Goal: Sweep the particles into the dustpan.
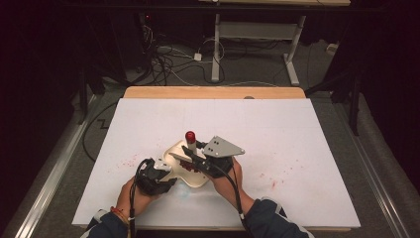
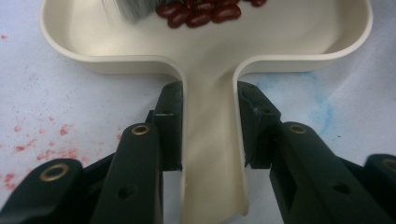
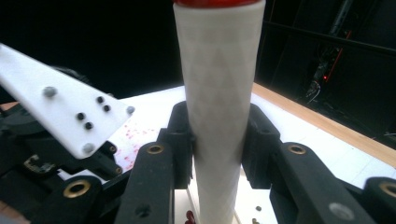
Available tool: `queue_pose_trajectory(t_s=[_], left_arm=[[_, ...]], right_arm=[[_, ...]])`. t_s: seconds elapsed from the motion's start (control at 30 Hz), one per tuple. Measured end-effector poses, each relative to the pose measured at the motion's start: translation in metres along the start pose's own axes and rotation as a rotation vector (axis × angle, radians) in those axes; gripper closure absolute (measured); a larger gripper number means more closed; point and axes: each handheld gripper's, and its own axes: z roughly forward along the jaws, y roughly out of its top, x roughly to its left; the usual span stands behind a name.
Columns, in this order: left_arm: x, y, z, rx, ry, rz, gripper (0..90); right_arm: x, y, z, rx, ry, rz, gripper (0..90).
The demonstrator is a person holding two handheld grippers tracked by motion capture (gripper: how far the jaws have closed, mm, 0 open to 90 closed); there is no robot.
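Observation:
A cream dustpan (image 1: 194,177) lies on the white table (image 1: 297,144), and its handle (image 2: 210,154) points at me. My left gripper (image 2: 210,100) is shut on that handle, one jaw on each side; it shows in the high view as the left gripper (image 1: 157,177). Several red beans (image 2: 201,14) lie inside the pan beside grey bristles (image 2: 133,9). My right gripper (image 3: 219,121) is shut on the white brush handle (image 3: 219,84), which stands nearly upright and carries a red cap (image 1: 190,135). Over the pan the right gripper (image 1: 195,154) holds the brush head down.
Red stains (image 1: 131,159) speckle the white sheet to the left of the pan, and more red stains (image 1: 272,183) lie to its right. A faint blue smear (image 2: 322,102) sits by the pan. The table's wooden far edge (image 1: 213,92) borders a floor with cables (image 1: 168,64) and another table's legs (image 1: 216,49).

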Motion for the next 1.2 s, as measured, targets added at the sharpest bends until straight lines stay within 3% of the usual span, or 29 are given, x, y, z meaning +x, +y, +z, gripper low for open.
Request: queue_pose_trajectory(t_s=[0.27,0.37,0.53,0.6,0.83,1.0,1.13,1.2], left_arm=[[0.001,0.000,0.001,0.001,0.000,0.011,63.1],[0.001,-0.001,0.001,0.005,0.001,0.018,63.2],[0.001,-0.004,0.000,0.015,-0.007,0.034,63.2],[0.000,-0.005,0.000,0.016,-0.009,0.040,63.2],[-0.002,-0.009,-0.004,0.022,-0.020,0.061,63.2],[-0.004,-0.009,-0.005,0.038,-0.015,0.071,63.2],[-0.005,-0.010,-0.007,0.046,-0.024,0.073,63.2],[-0.006,-0.011,-0.007,0.047,-0.028,0.071,63.2]], right_arm=[[-0.003,0.003,-0.004,-0.019,-0.004,0.006,69.8],[-0.011,0.004,-0.005,-0.057,-0.022,0.027,69.8],[-0.021,0.002,-0.007,-0.074,-0.032,0.053,69.9],[-0.027,0.004,-0.012,-0.101,-0.021,0.076,69.8],[-0.035,0.019,-0.032,-0.152,-0.036,0.060,69.8],[-0.041,0.022,-0.043,-0.132,-0.069,0.032,69.8],[-0.052,0.018,-0.059,-0.106,-0.122,0.015,69.8],[-0.060,0.010,-0.069,-0.063,-0.154,0.009,69.8]])
